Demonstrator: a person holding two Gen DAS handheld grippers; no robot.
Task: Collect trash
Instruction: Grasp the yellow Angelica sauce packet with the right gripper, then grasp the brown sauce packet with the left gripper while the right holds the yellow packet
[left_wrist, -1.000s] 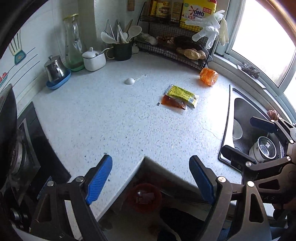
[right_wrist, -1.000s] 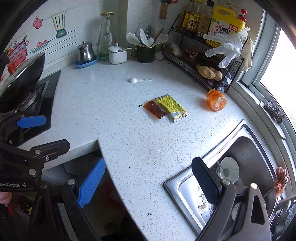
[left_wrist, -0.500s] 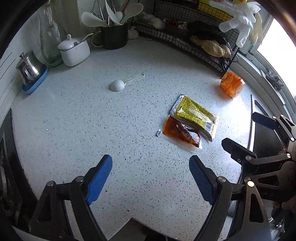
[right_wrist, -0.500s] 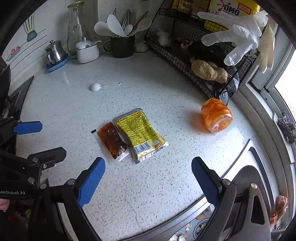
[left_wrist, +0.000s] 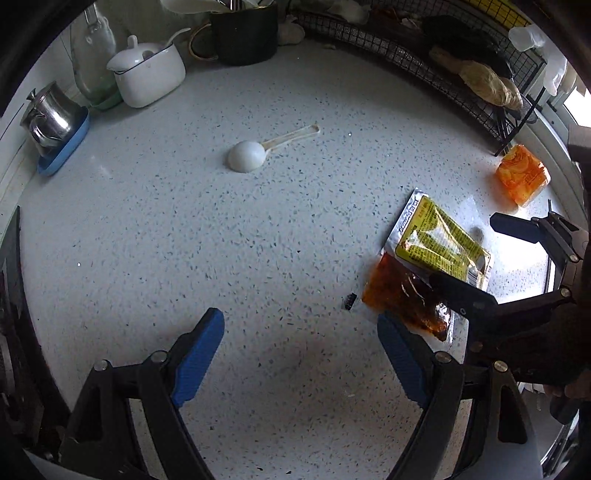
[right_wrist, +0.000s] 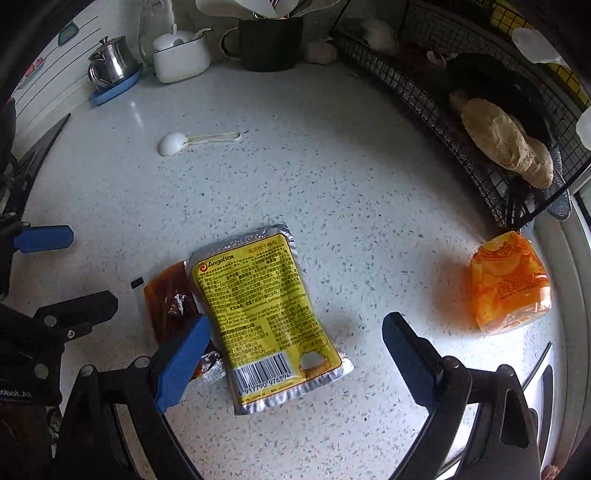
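The speckled surface (right_wrist: 332, 177) carries the trash: a yellow packet (right_wrist: 266, 310) overlapping a red sauce sachet (right_wrist: 170, 299), an orange wrapper (right_wrist: 509, 284) near the wire rack. Right tongs (right_wrist: 295, 350) wide above the packet; left tongs (left_wrist: 301, 350) wide, empty

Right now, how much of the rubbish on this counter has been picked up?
None yet, as far as these views show. Both tongs, left and right, are open and empty. The right ones hover over the yellow packet, which overlaps the red sauce sachet. Still lying on the counter: both packets, the orange wrapper, a black scrap and possibly the white scoop.
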